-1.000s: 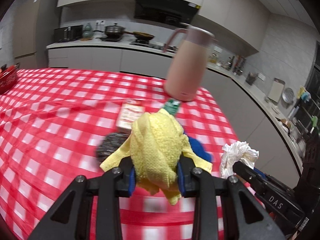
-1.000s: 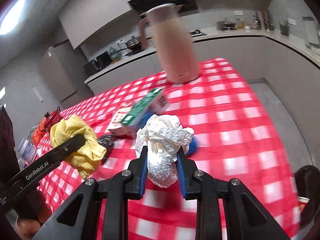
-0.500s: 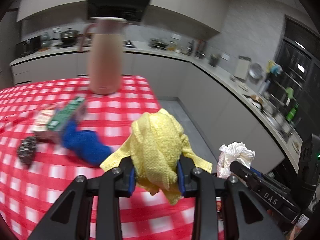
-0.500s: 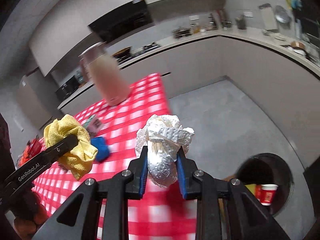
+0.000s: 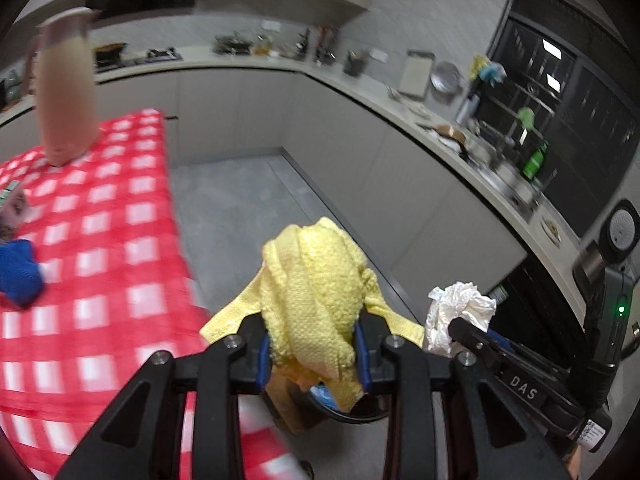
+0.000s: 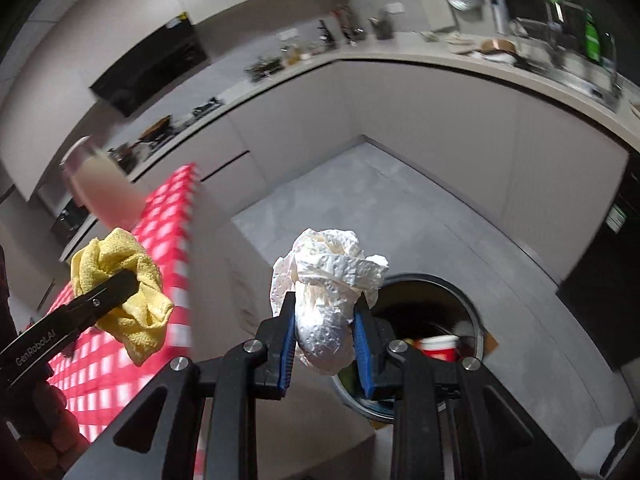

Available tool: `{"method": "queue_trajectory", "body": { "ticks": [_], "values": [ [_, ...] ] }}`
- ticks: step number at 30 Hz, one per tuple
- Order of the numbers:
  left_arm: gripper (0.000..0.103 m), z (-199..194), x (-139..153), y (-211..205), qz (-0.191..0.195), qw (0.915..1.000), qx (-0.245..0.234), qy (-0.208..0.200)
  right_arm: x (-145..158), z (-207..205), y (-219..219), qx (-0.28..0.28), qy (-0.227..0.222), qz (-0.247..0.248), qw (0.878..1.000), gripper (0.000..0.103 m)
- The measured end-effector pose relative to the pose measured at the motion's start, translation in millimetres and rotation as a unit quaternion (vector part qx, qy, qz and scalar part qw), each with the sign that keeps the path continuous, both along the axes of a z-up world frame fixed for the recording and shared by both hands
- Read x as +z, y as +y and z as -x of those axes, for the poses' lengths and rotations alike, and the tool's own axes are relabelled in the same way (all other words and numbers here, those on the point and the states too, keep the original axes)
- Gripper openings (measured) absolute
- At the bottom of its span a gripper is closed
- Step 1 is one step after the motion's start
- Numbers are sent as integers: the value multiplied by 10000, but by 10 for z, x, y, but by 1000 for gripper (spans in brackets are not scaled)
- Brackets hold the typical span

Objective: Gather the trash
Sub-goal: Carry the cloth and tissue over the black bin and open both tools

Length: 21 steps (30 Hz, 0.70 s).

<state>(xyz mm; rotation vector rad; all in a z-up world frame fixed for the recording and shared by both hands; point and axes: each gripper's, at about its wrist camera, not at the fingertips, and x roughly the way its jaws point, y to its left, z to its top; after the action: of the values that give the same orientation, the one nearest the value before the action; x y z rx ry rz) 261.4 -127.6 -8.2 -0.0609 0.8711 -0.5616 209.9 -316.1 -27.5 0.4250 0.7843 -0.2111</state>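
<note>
My left gripper (image 5: 313,350) is shut on a crumpled yellow cloth (image 5: 316,284), held out past the table's edge over the floor. My right gripper (image 6: 325,334) is shut on a wad of white paper (image 6: 326,280). Just behind and below the wad stands a round dark trash bin (image 6: 432,312) on the floor, with a red cup (image 6: 438,350) inside. The left wrist view shows the white wad (image 5: 460,314) at right and a bit of the bin's rim (image 5: 340,414) under the cloth. In the right wrist view the yellow cloth (image 6: 120,292) hangs at left.
The table with its red checked cloth (image 5: 100,272) lies to the left and carries a pink jug (image 5: 66,92), a blue cloth (image 5: 18,278) and a small carton (image 5: 12,204). Grey floor (image 6: 384,208) runs to the curved kitchen counter (image 6: 460,60). A hand (image 6: 44,436) grips the left tool.
Both grippers have swung to the right, off the table and out over the floor, each keeping its load. The trash bin has come into view under the right gripper.
</note>
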Motion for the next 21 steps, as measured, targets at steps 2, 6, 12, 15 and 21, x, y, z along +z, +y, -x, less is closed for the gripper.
{"method": "queue_trajectory", "body": {
  "ticks": [2,6,12,15,21],
  "values": [
    [34,22,-62,-161,-66,9999,-99,83,-91,37,-139,-84,110,-22,9999,28],
    [34,69,-241,-476,-253,9990,-265,268,-303,43,-395,-169,341,-100,9992,28],
    [34,114,-599,-786,-580,9958,-283,652,-630,-66,-693,-82,635,-210,9977,28],
    [34,104,-799,-926,-781,9930,-234,851,-767,-183,-809,40,739,-252,9969,28],
    [36,101,-1129,-1110,-1105,9868,-133,1176,-1024,-454,-958,349,898,-300,9949,28]
  ]
}}
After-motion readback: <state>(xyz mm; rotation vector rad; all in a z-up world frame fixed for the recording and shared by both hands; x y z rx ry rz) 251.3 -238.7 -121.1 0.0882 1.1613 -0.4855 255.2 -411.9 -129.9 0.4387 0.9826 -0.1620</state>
